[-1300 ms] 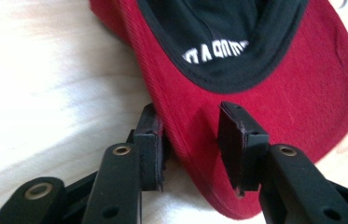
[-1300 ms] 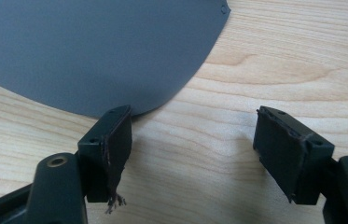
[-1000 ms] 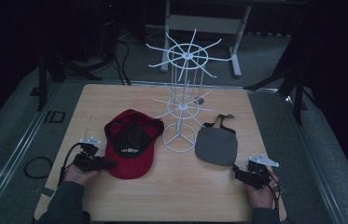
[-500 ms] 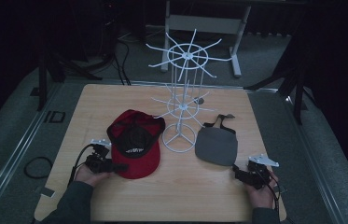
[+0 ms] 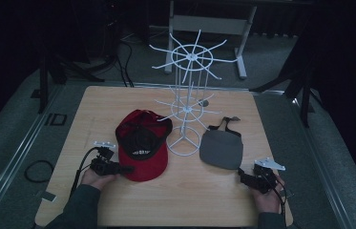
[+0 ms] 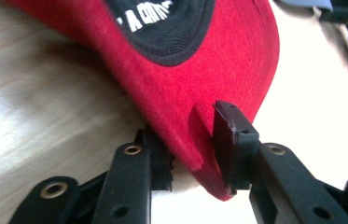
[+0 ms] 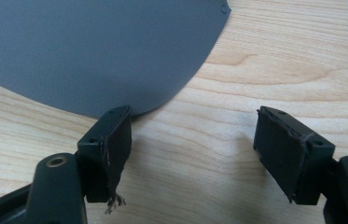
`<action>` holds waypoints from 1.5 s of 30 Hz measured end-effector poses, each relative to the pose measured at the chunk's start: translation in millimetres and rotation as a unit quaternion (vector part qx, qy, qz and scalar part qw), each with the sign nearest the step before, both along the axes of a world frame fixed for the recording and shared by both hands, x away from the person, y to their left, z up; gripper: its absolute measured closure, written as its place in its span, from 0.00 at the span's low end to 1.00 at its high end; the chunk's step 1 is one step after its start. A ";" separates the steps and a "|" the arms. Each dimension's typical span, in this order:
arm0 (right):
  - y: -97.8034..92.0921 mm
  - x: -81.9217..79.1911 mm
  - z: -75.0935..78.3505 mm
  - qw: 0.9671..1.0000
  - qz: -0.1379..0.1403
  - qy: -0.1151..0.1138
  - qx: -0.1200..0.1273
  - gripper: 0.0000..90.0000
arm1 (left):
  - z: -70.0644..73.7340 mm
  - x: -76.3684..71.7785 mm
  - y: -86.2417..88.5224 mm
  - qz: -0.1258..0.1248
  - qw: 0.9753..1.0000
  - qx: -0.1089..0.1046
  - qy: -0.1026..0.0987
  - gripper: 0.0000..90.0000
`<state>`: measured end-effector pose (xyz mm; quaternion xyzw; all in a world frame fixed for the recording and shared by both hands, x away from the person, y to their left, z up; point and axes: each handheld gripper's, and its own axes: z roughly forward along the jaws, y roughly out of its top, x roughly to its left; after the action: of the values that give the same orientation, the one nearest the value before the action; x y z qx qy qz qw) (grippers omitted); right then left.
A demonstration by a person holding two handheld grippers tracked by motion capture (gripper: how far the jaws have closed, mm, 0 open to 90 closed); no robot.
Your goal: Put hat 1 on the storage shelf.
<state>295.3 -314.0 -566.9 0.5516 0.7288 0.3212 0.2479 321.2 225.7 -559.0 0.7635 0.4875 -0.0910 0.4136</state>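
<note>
— Dark room all round, and I'm looking down on one pale wooden table [image 5: 118, 102]. What are you counting on it?

— I'm counting two caps and one stand. One red cap [image 5: 143, 143] is lying upside down left of the table's middle, its brim pointing toward the near edge. One grey cap [image 5: 222, 148] is lying right of the middle, its strap toward the far edge. One white wire rack [image 5: 188, 95] is standing between them, its ring base just beside both.

— And the two grippers?

— I'm working two. My left gripper [image 5: 127, 169] is sitting near the near-left corner, with my hand [image 5: 94, 177] behind it. In the left gripper view, that gripper [image 6: 192, 161] is straddling the red brim [image 6: 199, 98], one jaw under it and one on top. I'm seeing the jaws pressed against the fabric, so it's gripping the brim's edge.

— The right one?

— My right gripper [image 5: 242, 175] is resting near the near-right corner, just short of the grey cap's near edge. In its own view the jaws of that gripper [image 7: 192, 144] are standing wide apart over bare wood, holding nothing, with the grey brim [image 7: 97, 51] just touching the tip of one jaw.
</note>
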 end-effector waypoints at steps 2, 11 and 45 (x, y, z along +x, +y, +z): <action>0.0 0.0 0.0 1.000 0.000 0.000 0.000 0.31 | 1.3 0.7 1.8 0.006 1.000 -0.003 0.000 0.82; 0.0 0.0 0.0 1.000 0.000 0.000 0.000 0.31 | 18.1 -1.4 11.6 0.031 0.998 -0.001 -0.051 0.95; 0.1 0.0 0.0 1.000 0.000 0.000 0.000 0.31 | 68.3 6.3 51.5 0.141 0.973 0.074 -0.167 0.96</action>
<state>295.3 -314.0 -566.9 0.5513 0.7291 0.3211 0.2477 327.5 277.2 -490.7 0.7204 0.5196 0.1330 0.4398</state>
